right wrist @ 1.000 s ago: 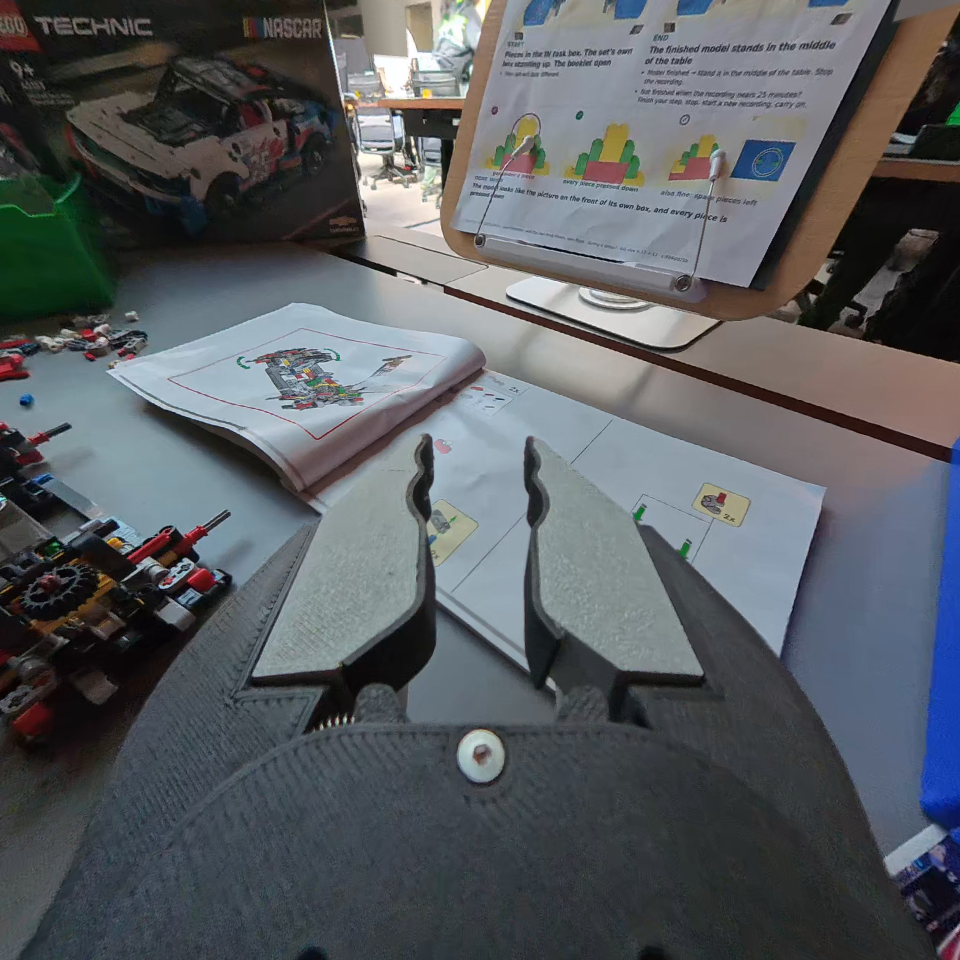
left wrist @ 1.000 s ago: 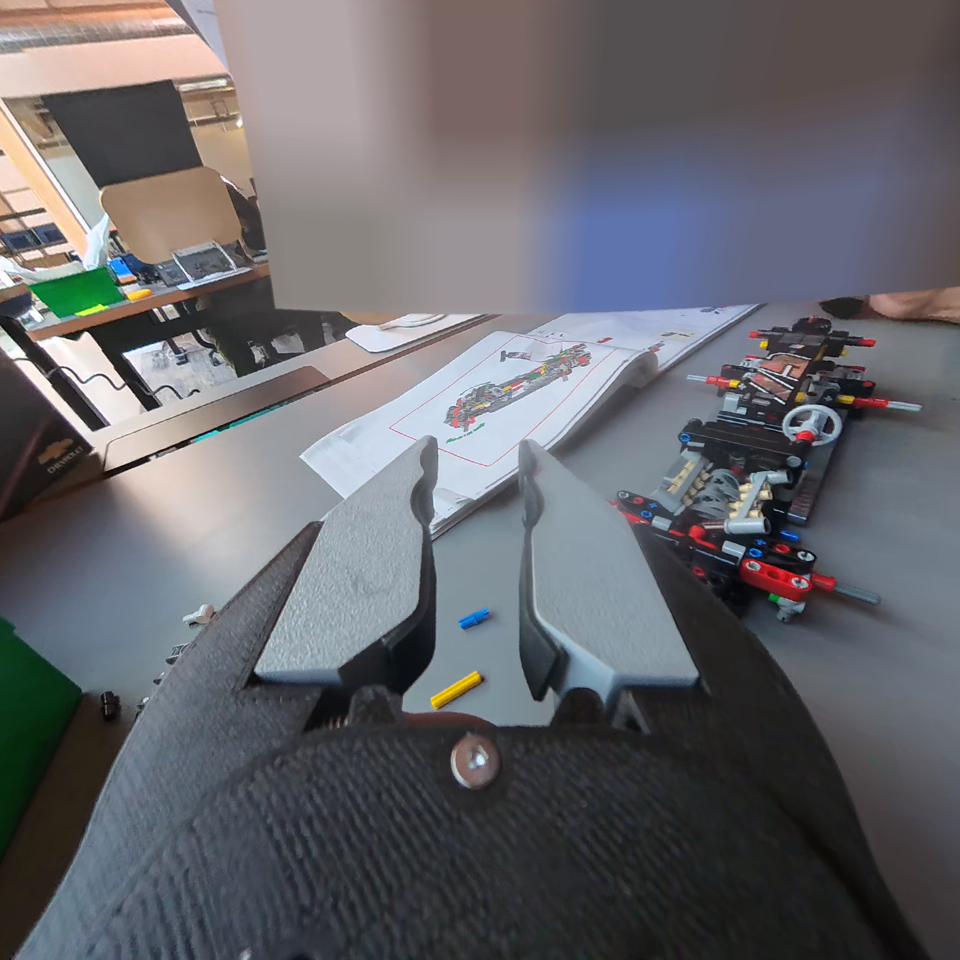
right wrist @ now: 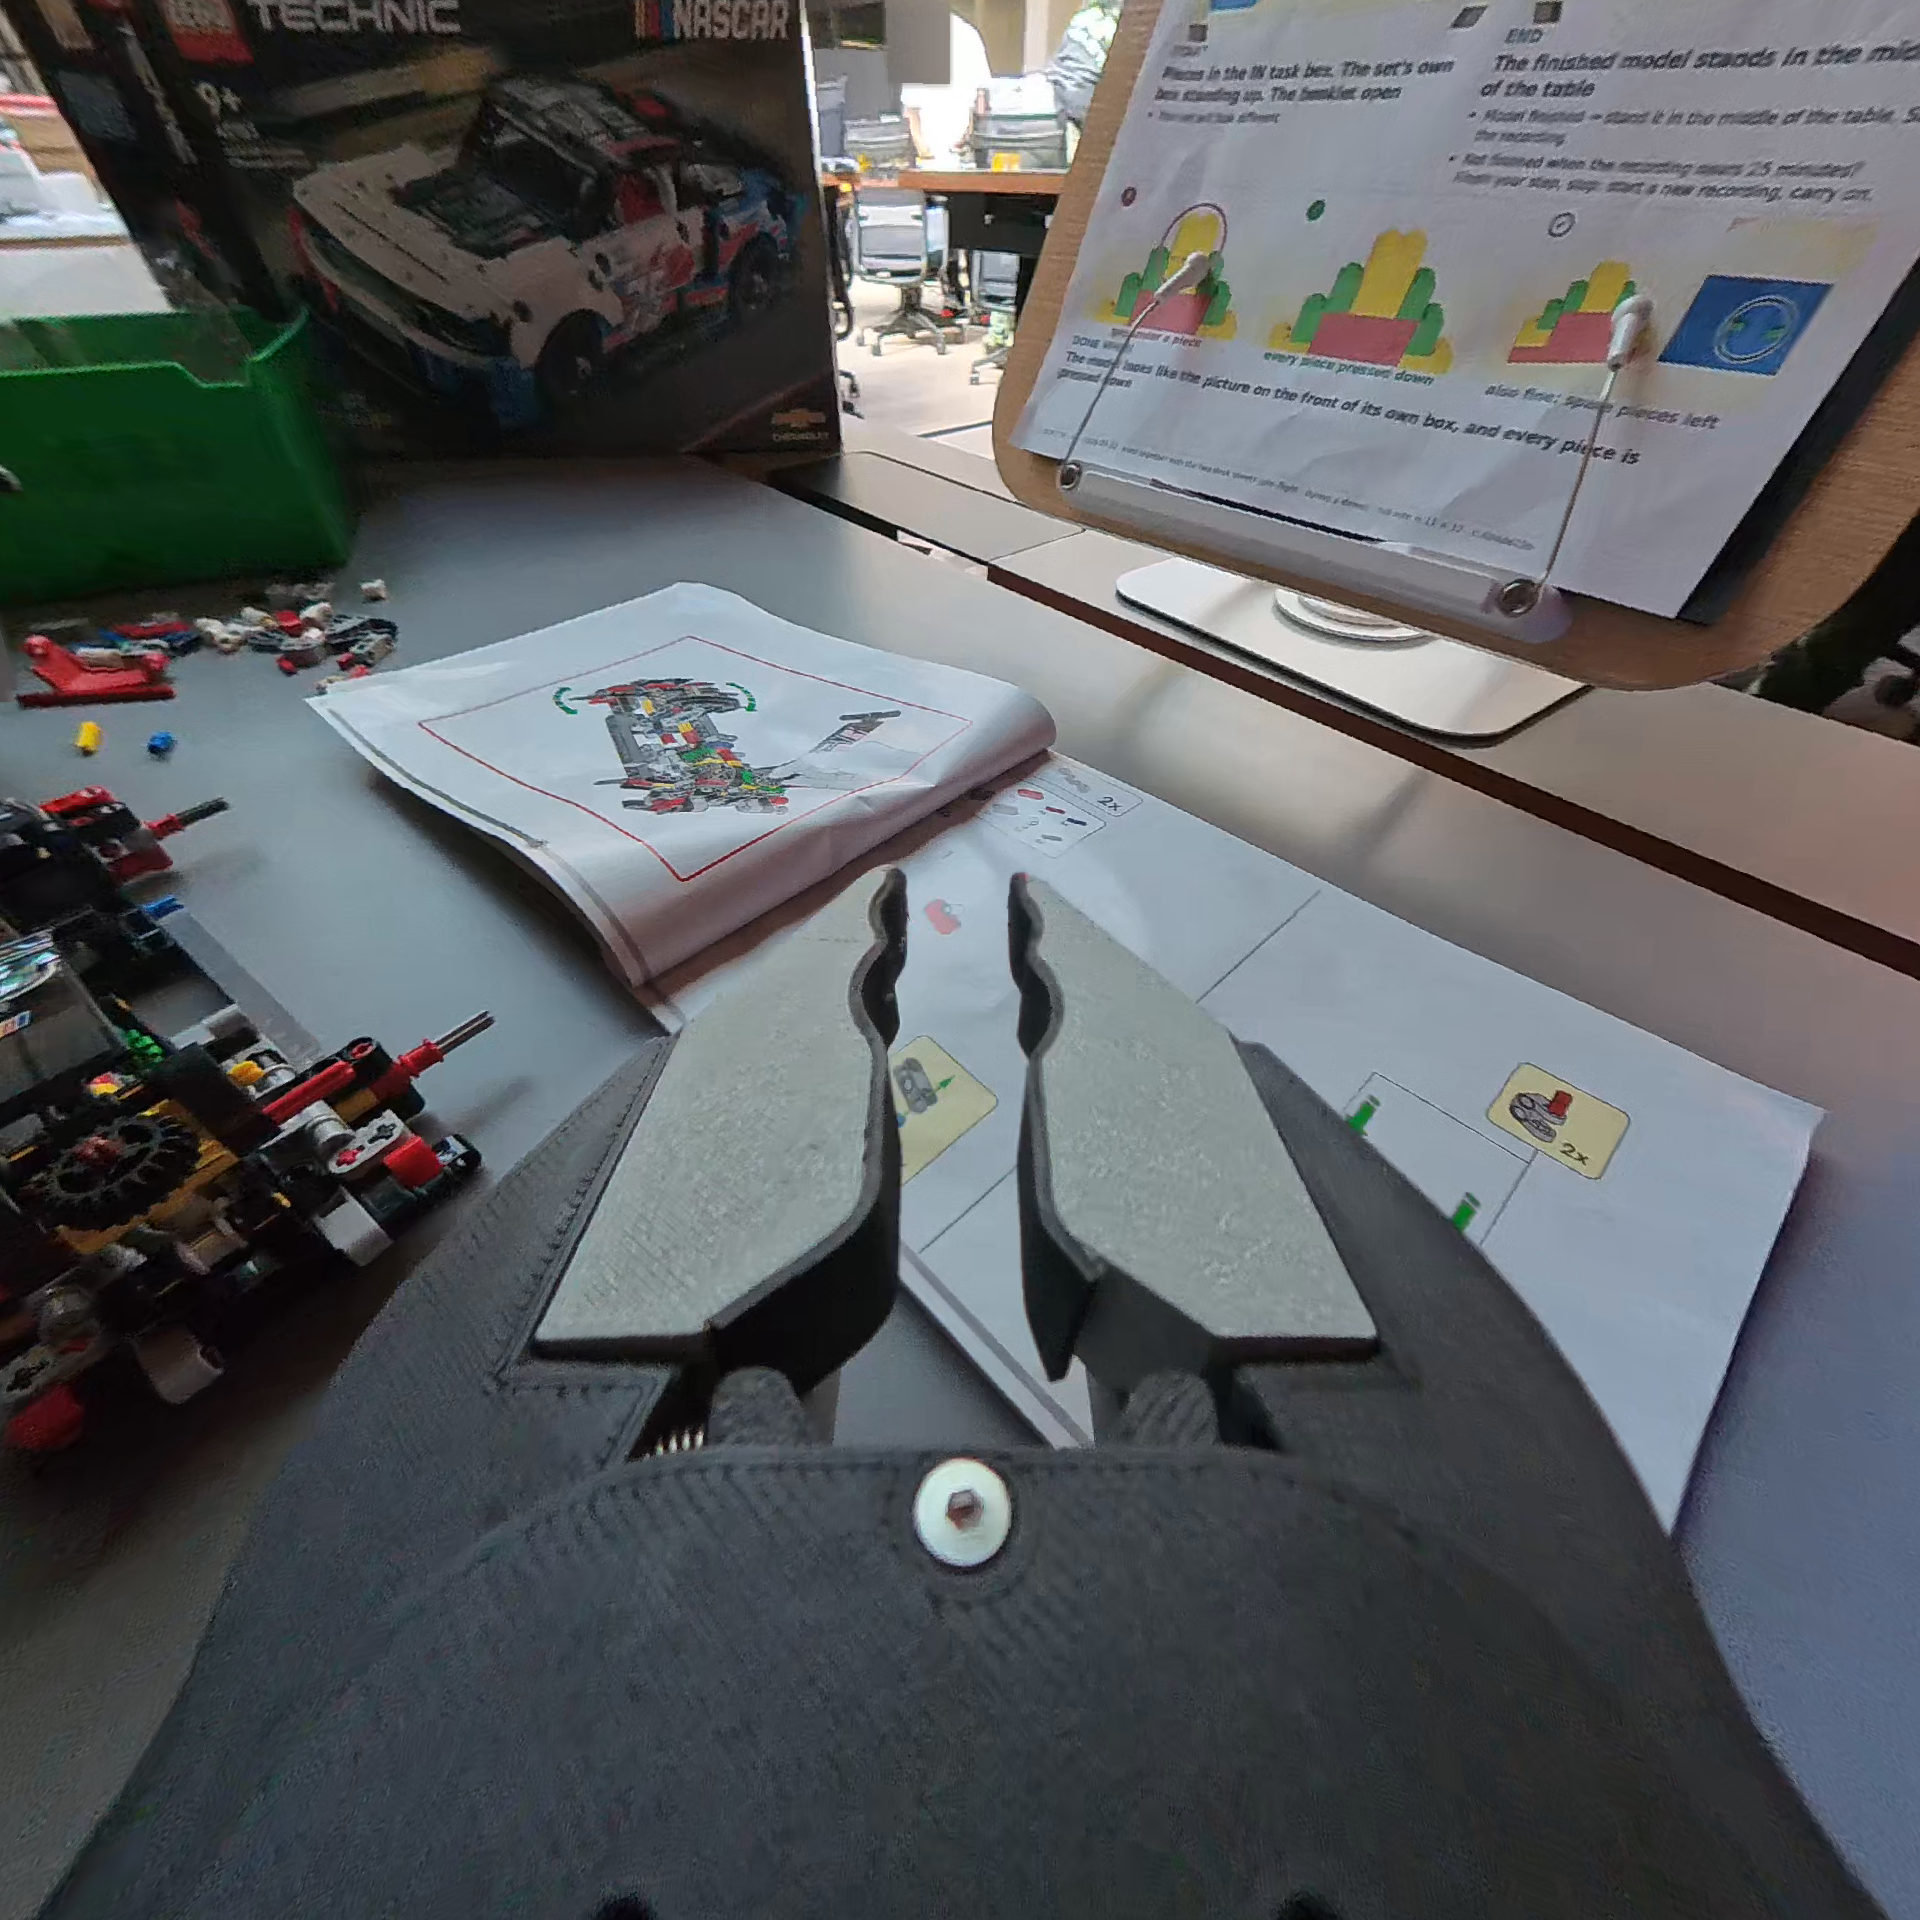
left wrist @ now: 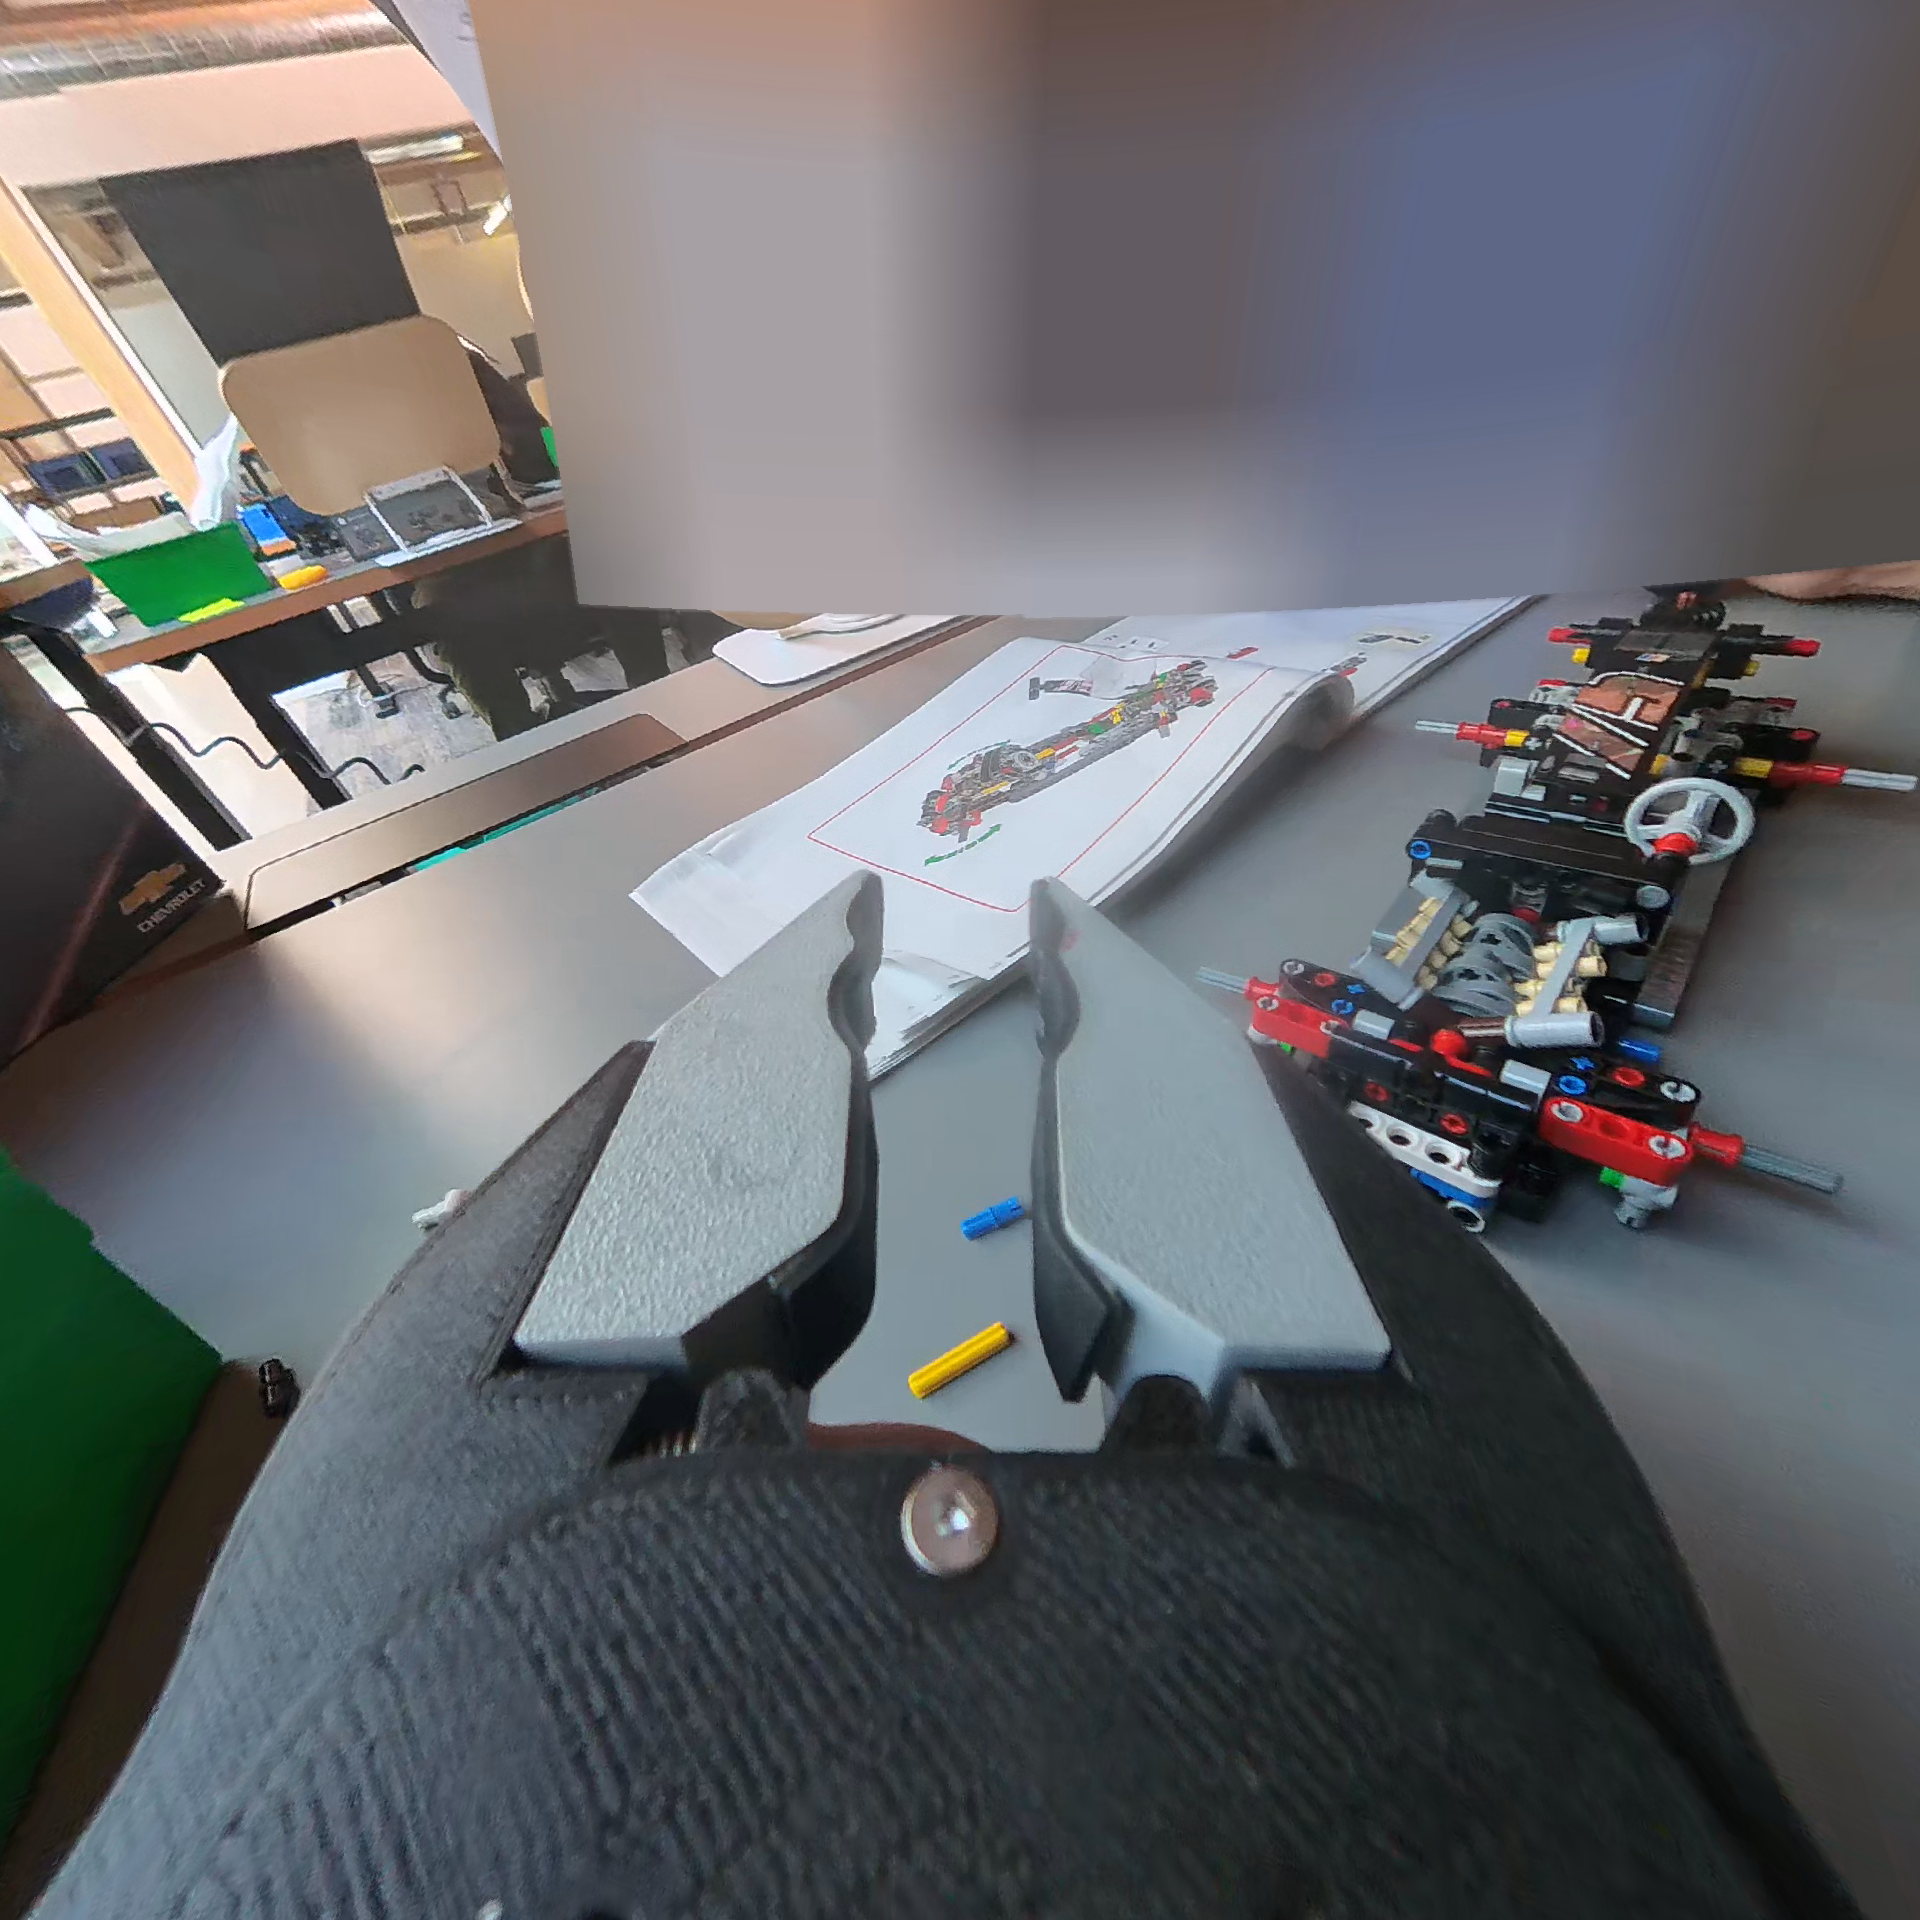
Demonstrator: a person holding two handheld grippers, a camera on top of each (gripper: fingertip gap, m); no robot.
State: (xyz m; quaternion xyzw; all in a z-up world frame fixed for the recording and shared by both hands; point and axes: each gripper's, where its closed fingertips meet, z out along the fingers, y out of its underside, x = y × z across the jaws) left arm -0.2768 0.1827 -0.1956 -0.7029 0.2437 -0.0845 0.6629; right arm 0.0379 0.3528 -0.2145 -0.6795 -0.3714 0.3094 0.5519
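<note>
Where grippers hover: booklet (right wrist: 675,769) ahead.

Open booklet (right wrist: 727,769) lies mid-table (right wrist: 436,935); model chassis (left wrist: 1558,935) to its right in left wrist view; loose parts (right wrist: 291,629) before bin (right wrist: 156,457), box (right wrist: 499,208) behind.

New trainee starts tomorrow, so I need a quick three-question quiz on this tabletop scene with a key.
1. True or false: the left gripper holds the small blue plastic pin.
2. Which lies nearer the left gripper's base: A) the short yellow plastic axle, B) the blue pin?
3. What does the right gripper hover over?

Key: 1 false, both grippers are open and empty. 2 A. 3 the open white paper instruction booklet.
</note>
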